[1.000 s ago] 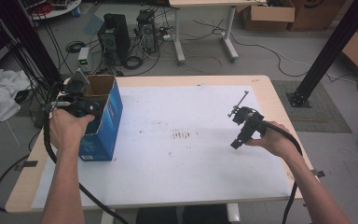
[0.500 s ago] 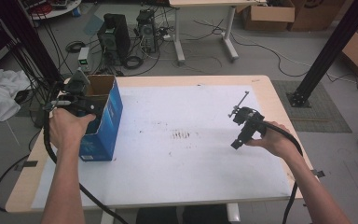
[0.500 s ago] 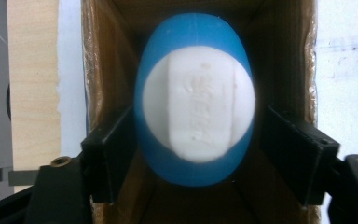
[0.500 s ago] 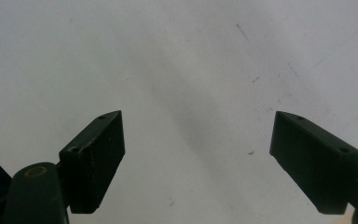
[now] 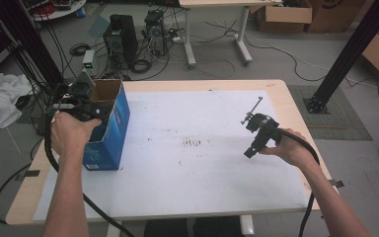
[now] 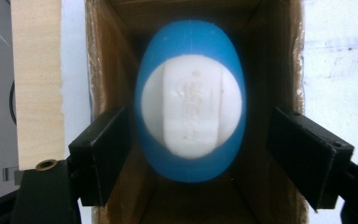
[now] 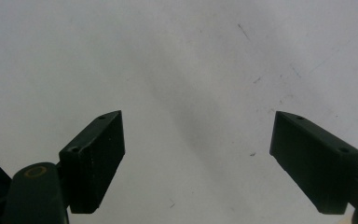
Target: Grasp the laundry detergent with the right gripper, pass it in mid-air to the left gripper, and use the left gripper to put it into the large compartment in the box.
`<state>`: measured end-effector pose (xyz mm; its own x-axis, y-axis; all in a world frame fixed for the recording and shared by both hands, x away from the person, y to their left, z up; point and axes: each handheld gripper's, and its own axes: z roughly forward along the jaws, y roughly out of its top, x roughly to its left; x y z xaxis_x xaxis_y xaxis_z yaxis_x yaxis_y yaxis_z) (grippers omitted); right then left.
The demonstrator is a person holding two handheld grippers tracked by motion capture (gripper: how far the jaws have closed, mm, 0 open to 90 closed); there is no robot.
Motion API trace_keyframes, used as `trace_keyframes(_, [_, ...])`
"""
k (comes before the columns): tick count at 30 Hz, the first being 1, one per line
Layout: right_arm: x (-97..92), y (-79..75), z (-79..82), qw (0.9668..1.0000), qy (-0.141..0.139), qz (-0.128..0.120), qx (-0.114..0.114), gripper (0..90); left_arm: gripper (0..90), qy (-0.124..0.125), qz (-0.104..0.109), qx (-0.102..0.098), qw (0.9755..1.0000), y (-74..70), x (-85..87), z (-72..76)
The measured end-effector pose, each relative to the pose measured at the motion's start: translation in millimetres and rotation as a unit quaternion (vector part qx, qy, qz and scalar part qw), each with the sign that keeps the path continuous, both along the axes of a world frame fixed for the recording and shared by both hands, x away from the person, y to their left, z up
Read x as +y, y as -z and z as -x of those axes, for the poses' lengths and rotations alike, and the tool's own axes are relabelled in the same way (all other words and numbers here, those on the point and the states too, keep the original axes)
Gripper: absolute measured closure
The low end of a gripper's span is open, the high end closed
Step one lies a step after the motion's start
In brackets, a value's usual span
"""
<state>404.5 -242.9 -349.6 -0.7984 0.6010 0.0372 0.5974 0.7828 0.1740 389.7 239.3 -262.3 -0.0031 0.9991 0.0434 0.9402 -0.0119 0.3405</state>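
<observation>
High view first, nearest the person: two bare forearms come in from the bottom edge over the wooden table (image 5: 281, 89), most of whose top is covered by a white sheet (image 5: 192, 182) with a few dark smudges near its middle. The right hand (image 5: 288, 148) holds the right gripper (image 5: 256, 133) low over the right part of the sheet, its cable running back along the forearm. Right gripper view looks down along its black jaws, which stand wide apart with nothing between them, just bare white sheet with faint scratches beneath.

Over on the left, the left hand (image 5: 69, 133) holds the left gripper (image 5: 81, 103) above the open top of a blue cardboard box (image 5: 111, 133) standing upright near the table's left edge. Left gripper view looks straight down into the box's brown inside, where a blue egg-shaped object (image 6: 190, 100) with a white embossed face lies between the jaws. The jaws are spread wide; the left one sits just beside the object's edge and the right one stands clear of it, so it is not gripped. Whether the object rests on the bottom of the box I cannot tell.

Farther off, beyond the table, the floor holds computer towers (image 5: 121, 39) and loose cables, a second desk's legs (image 5: 190, 39), cardboard boxes (image 5: 281, 15), and a white cloth (image 5: 0, 98) at the left.
</observation>
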Motion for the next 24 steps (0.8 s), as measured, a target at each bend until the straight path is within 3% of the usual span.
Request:
trace_keyframes(12, [0.5, 0.2, 0.1, 1.0000, 0.000, 0.001, 0.000, 17.7, 19.5, 0.009, -0.005, -0.007, 0.9999, -13.2, -3.7, 0.7])
trace_keyframes(17, [0.6, 0.7, -0.1, 1.0000, -0.001, 0.000, -0.001, 17.7, 17.0, 0.021, -0.014, -0.017, 0.9995, -24.8, -9.2, 2.5])
trace_keyframes(20, [0.8, 0.6, -0.4, 1.0000, -0.001, 0.001, 0.000, 17.7, 16.6, 0.036, -0.016, -0.021, 0.9990, -34.4, -15.4, 2.8])
trace_keyframes(23, [1.7, 0.3, -0.9, 1.0000, -0.003, 0.000, -0.002, 17.7, 16.4, 0.060, -0.001, -0.036, 0.9976, -49.2, -27.2, 3.8])
trace_keyframes(24, [1.9, 0.2, -0.9, 1.0000, -0.002, 0.000, -0.002, 17.7, 16.4, 0.068, -0.008, -0.035, 0.9970, -53.5, -32.7, 3.5])
